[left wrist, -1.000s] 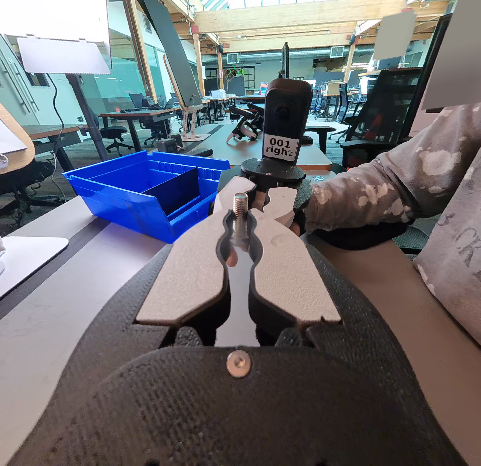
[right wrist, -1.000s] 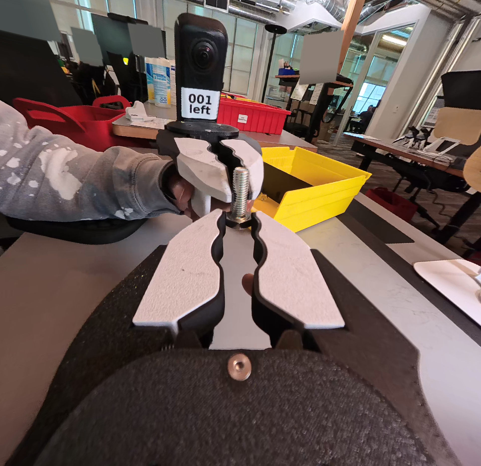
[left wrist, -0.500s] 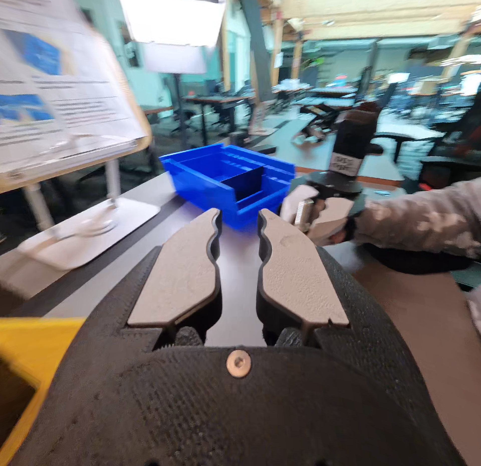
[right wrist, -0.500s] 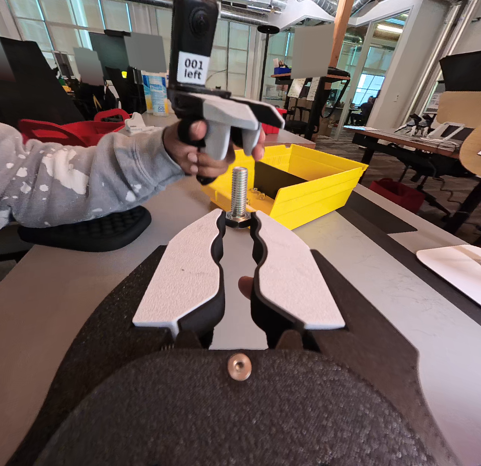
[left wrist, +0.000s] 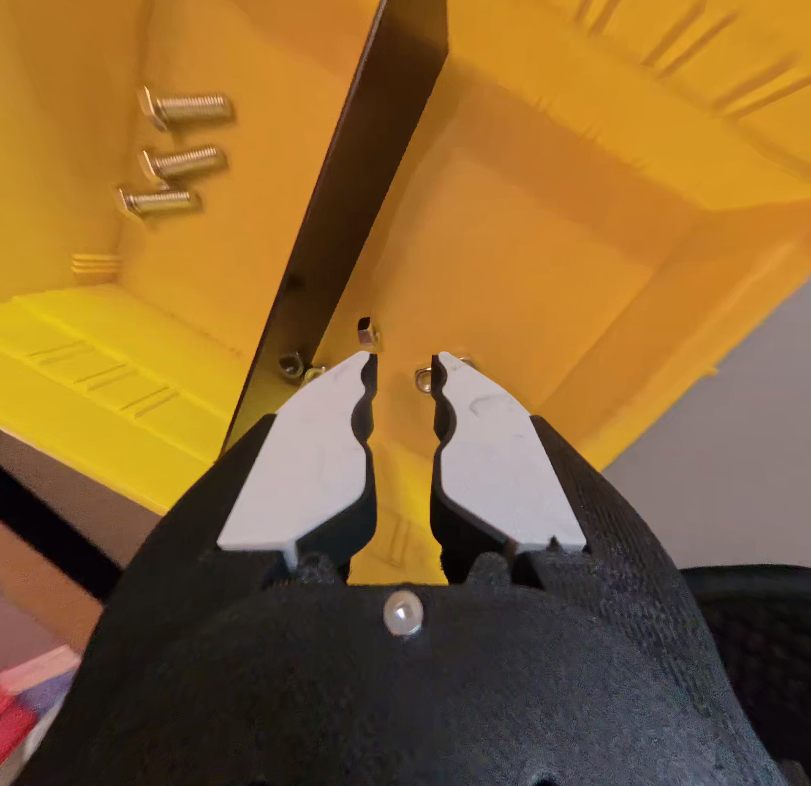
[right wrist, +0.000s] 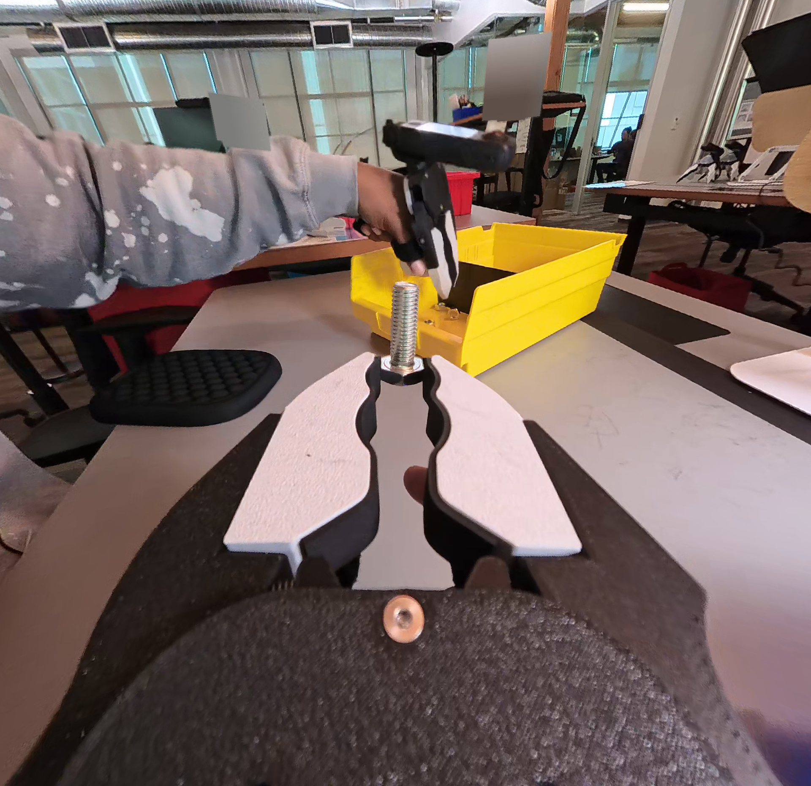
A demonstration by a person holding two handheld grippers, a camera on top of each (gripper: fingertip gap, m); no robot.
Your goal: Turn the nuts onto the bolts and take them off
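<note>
My right gripper (right wrist: 401,365) is shut on the hex base of a steel bolt (right wrist: 404,321) and holds it upright above the grey table. My left gripper (left wrist: 403,359) is open and empty, pointing down into the yellow bin (left wrist: 614,194). Its fingertips hang just above loose nuts (left wrist: 367,331), one by the right tip (left wrist: 422,377) and one at the black divider (left wrist: 290,364). Three bolts (left wrist: 182,161) lie in the compartment left of the divider (left wrist: 373,150). In the right wrist view the left gripper (right wrist: 444,288) dips into the bin (right wrist: 548,299) behind the held bolt.
A black wrist pad (right wrist: 184,387) lies on the table to the left. A white stand base (right wrist: 781,383) sits at the right edge, beside a dark strip (right wrist: 649,326). A red bin (right wrist: 461,185) and other desks stand behind. The person's sleeve (right wrist: 153,220) reaches across. About 35 cm separates my left fingertips from my right.
My left gripper let go of the bolt's shaft, opened, swung away and tipped down into the yellow bin over the nuts. My right gripper kept the bolt upright and still.
</note>
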